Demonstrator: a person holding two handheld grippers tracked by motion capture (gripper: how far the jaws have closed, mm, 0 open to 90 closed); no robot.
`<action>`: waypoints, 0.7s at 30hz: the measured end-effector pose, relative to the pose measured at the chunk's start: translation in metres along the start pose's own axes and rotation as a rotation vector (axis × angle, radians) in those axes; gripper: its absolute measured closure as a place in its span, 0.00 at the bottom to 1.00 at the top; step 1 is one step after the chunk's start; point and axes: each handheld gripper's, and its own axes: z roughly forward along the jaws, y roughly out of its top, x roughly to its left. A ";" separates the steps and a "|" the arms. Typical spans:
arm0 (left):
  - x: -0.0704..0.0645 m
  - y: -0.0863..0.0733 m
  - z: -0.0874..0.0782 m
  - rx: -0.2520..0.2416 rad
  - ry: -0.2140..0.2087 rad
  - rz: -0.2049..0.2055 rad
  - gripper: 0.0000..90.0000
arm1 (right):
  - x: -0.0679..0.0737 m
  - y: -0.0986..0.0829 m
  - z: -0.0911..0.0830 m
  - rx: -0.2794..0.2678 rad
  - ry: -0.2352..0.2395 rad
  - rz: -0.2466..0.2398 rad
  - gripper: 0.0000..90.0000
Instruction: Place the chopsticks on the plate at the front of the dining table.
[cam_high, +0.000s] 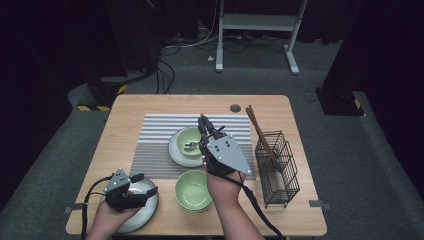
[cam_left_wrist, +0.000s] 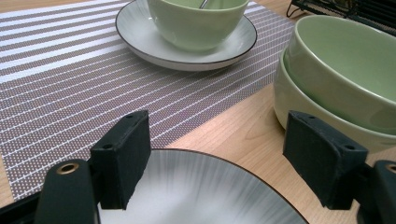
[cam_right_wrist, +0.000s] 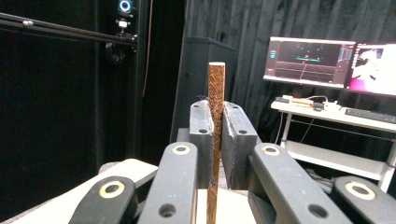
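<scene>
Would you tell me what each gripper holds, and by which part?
The right gripper clamps a brown chopstick just below its blunt top end. The left gripper is open, holding nothing.

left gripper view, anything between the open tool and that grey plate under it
Nothing visible does. The left tool hangs open just above the near grey plate, jaws either side of its rim. The stacked green bowls sit off to one side on bare wood, not between them.

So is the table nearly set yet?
Partly. One bowl sits on its plate on the mat, spoon inside. The right tool grips a chopstick. The left tool hangs open over a second plate. Stacked bowls and basket chopsticks probably remain.
</scene>
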 end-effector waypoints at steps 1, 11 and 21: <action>0.000 0.000 0.000 -0.002 0.003 -0.001 0.25 | 0.002 -0.001 0.001 0.002 0.005 0.002 0.93; -0.001 0.001 0.000 -0.013 0.010 -0.003 0.24 | 0.018 -0.003 0.006 0.001 0.050 0.012 0.93; -0.003 0.000 0.001 -0.011 0.022 0.009 0.28 | 0.038 -0.010 0.012 0.014 0.104 0.020 0.93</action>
